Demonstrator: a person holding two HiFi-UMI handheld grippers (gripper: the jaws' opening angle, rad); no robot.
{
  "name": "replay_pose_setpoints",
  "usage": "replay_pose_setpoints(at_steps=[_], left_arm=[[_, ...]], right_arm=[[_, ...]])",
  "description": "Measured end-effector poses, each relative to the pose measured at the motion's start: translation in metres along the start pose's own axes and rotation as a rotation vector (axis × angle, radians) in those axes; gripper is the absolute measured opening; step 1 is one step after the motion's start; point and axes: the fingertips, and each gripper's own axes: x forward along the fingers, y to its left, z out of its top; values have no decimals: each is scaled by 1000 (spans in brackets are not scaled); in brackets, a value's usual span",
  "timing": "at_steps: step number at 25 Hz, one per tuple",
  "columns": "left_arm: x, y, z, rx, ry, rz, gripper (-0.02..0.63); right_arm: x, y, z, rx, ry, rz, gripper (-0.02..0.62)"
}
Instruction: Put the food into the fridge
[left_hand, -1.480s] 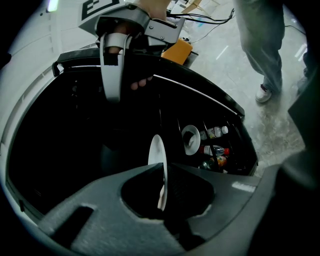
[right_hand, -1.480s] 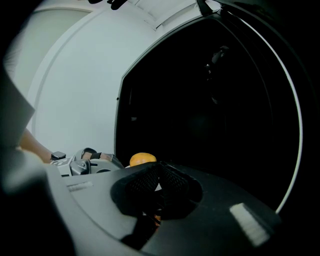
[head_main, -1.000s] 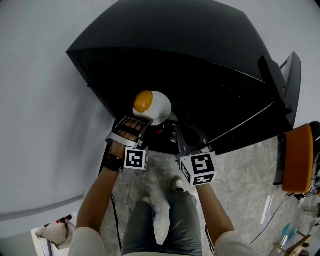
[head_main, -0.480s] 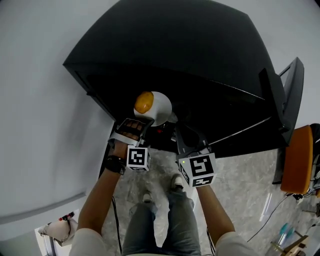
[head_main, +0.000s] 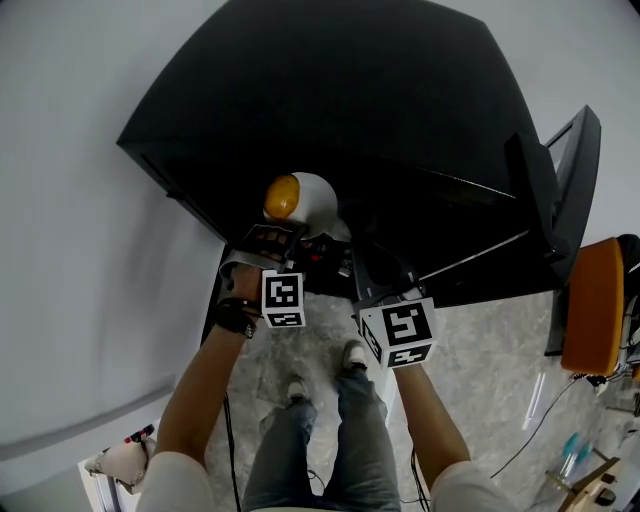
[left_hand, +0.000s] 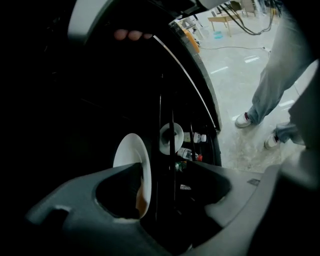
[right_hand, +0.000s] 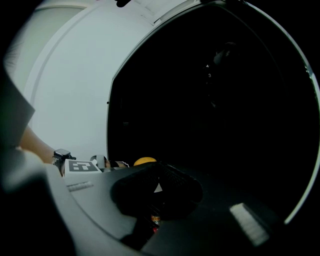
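A white plate (head_main: 320, 202) bearing a round orange food (head_main: 281, 195) sits at the mouth of the open black fridge (head_main: 350, 100). My left gripper (head_main: 270, 240) is just behind the plate. In the left gripper view the plate (left_hand: 131, 155) stands edge-on between the jaws of my left gripper (left_hand: 165, 195), close to the left one. The jaws are opening and a wide gap shows on the right. My right gripper (head_main: 372, 268) hovers beside it at the fridge's lower edge. Its dark jaws (right_hand: 157, 192) look closed with nothing in them. The orange food (right_hand: 145, 161) peeks above them.
Inside the fridge are a small white dish (left_hand: 171, 137) and bottles (left_hand: 192, 145). The fridge door (head_main: 560, 190) stands open at the right, with an orange chair (head_main: 592, 310) beyond it. The person's legs and shoes (head_main: 352, 360) are on the stone floor below. A white wall lies left.
The left gripper and the plate have moved slightly forward into the fridge opening. The right gripper has barely shifted.
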Motion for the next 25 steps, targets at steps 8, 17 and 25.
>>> replay_pose_setpoints(at_steps=[8, 17, 25], left_arm=[[10, 3, 3, -42, 0, -37, 321], [-15, 26, 14, -44, -43, 48, 333], [-57, 34, 16, -84, -60, 87, 264]], right_arm=[[-4, -3, -10, -17, 33, -5, 6], [-5, -2, 2, -24, 25, 2, 6], [-21, 7, 23, -52, 13, 7, 6]])
